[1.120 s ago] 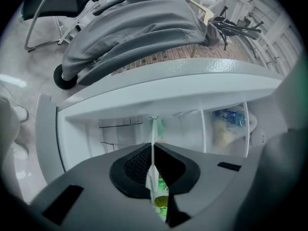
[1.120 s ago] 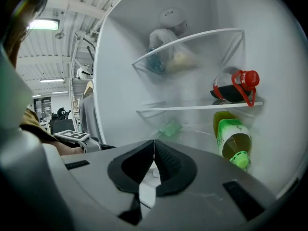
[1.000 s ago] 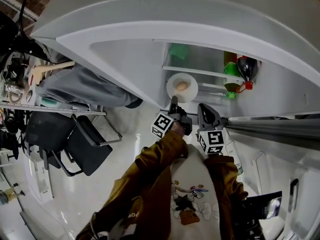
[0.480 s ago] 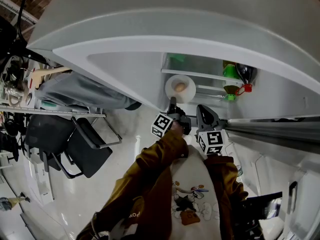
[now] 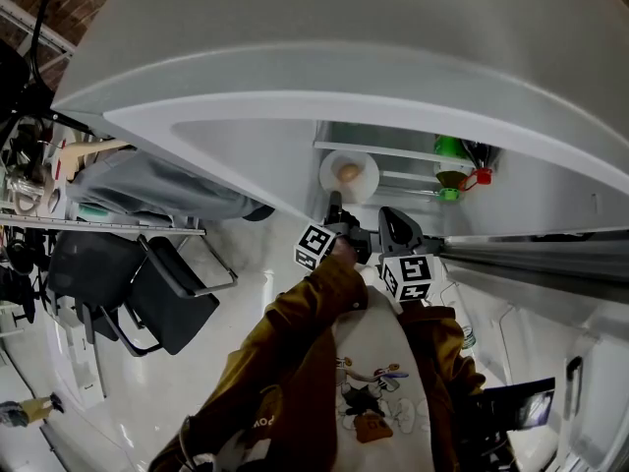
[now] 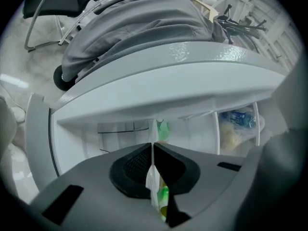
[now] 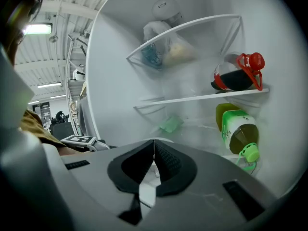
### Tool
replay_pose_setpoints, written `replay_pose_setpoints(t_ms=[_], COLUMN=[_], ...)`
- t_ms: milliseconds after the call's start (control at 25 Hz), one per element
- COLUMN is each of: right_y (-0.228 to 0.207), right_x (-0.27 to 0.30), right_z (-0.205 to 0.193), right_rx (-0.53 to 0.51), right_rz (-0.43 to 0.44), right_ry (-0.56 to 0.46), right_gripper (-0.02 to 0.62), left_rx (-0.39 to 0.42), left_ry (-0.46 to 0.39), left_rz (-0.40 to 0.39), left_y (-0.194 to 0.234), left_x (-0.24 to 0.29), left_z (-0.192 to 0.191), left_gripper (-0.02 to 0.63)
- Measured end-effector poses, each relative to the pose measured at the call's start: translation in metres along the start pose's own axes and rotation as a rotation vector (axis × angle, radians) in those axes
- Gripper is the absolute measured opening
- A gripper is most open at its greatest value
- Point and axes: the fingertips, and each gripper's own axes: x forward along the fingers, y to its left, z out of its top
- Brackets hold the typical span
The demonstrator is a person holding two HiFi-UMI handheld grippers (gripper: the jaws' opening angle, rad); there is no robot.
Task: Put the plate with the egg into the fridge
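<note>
Two grippers sit mid-frame in the head view. The left gripper (image 5: 334, 203) has its jaws pinched on the rim of the plate (image 5: 350, 175). The right gripper (image 5: 391, 226), just beside it, has its jaws together on nothing. Beyond them the egg (image 5: 347, 172) lies on the plate, just inside the open fridge (image 5: 393, 138). The plate may not yet rest on a shelf, so setting it down and letting go remain.

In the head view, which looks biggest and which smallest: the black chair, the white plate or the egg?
1. Black chair
2. White plate
3. Egg, by far the smallest
</note>
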Motion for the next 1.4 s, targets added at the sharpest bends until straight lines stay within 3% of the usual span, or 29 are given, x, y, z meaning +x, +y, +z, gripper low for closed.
replay_pose_setpoints(t_ms=[680, 840, 1280, 1400], right_y=[0.005, 0.001, -0.005, -0.005], right_x=[0.014, 0.014, 0.01, 0.008], right_z=[-0.018, -0.018, -0.019, -0.021], right_rx=[0.021, 0.033, 0.065, 0.072], right_rz=[0.001, -0.003, -0.01, -0.013], right_ry=[0.048, 0.043, 0.036, 0.039], right_gripper=[0.005, 0.005, 0.005, 0.005], left_rx=[0.001, -0.024, 0.008, 0.025], left_ry=[-0.006, 0.012, 0.071, 0.083], left_rz=[-0.036, -0.071, -0.105, -0.113], left_y=[0.007, -0.002, -0.011, -0.014], left_x=[0.012, 0.017, 0.02, 0.02], left_z=[-0.002, -0.006, -0.013, -0.016], left_gripper=[0.02, 0.02, 0.023, 0.083])
